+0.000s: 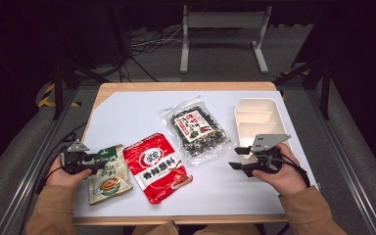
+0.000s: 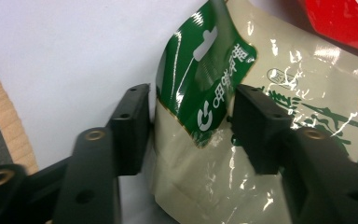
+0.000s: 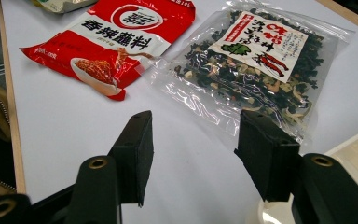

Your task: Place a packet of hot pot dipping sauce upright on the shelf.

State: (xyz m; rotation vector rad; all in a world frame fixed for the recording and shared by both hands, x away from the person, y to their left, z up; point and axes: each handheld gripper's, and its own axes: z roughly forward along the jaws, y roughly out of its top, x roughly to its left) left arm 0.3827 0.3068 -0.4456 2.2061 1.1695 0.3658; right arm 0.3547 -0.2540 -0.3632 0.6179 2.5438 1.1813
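- The left gripper [image 1: 94,164] is sitting near the white table's [image 1: 127,117] front-left corner; its jaws are standing apart, straddling the top corner of a glossy beige-and-green sauce pouch [image 1: 108,174]; whether the pads are touching the film cannot be told.
- A shiny red seasoning pouch [image 1: 156,166] is lying just right of it, near the front edge; their sides are touching or overlapping.
- A clear bag of dark dried vegetables [image 1: 196,128] is resting at the table's centre.
- The right gripper [image 1: 239,157] is hovering with jaws apart, holding nothing, beside a cream compartmented plastic tray [image 1: 257,122] along the right edge.
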